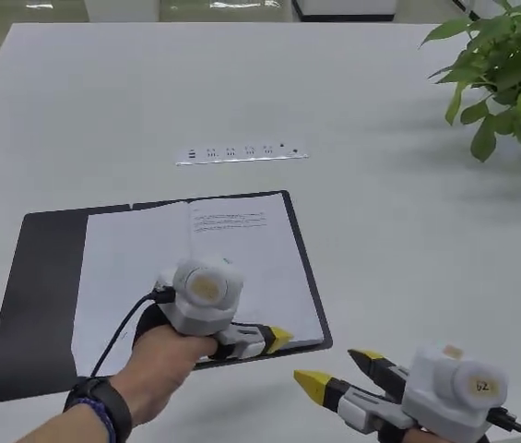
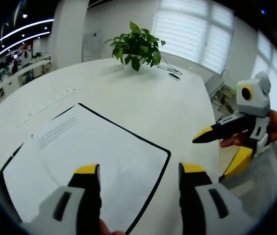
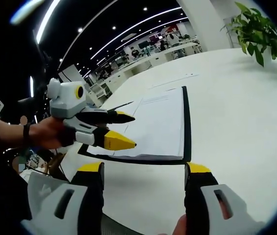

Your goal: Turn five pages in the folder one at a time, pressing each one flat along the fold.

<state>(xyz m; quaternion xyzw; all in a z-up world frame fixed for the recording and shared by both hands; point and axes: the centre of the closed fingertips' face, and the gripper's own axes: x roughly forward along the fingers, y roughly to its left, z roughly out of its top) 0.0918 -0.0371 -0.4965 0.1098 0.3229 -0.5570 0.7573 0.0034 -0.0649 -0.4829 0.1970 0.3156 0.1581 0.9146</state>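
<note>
- A large, smooth white tabletop [image 1: 380,240] spreads across the scene. An open black folder [image 1: 43,277] lies flat on it, close to the person's side.
- Beyond the folder's far edge, a narrow white socket strip [image 1: 242,153] is set into the table surface.
- Well off to the folder's right, towards the far side of the table, stands a leafy green plant [image 1: 509,65].
- The room around the folder's table is a bright open office. It has pale window blinds [image 2: 197,29], a white pillar [image 2: 69,29], long ceiling light strips [image 3: 128,36] and rows of desks further back.
- The folder holds white paper sheets [image 1: 149,268]. The right-hand page carries a few lines of small print near its top, too small to read.
- To the left of the sheets, the folder's black inner cover is bare.
- The grey-and-white left gripper [image 1: 274,340], with yellow tips, is held in a hand [image 1: 163,355] over the folder's near right corner.
- In the left gripper view its jaws are spread wide with nothing between them. One tip is over the page and the other is past the folder's edge, above the table.
- A thin black cable [image 1: 122,332] runs from the left gripper across the near part of the sheets.
- The matching right gripper [image 1: 340,367] is just off the folder's near right corner, over bare table, with its tips pointing towards the folder.
- Its jaws are also spread apart and hold nothing.
</note>
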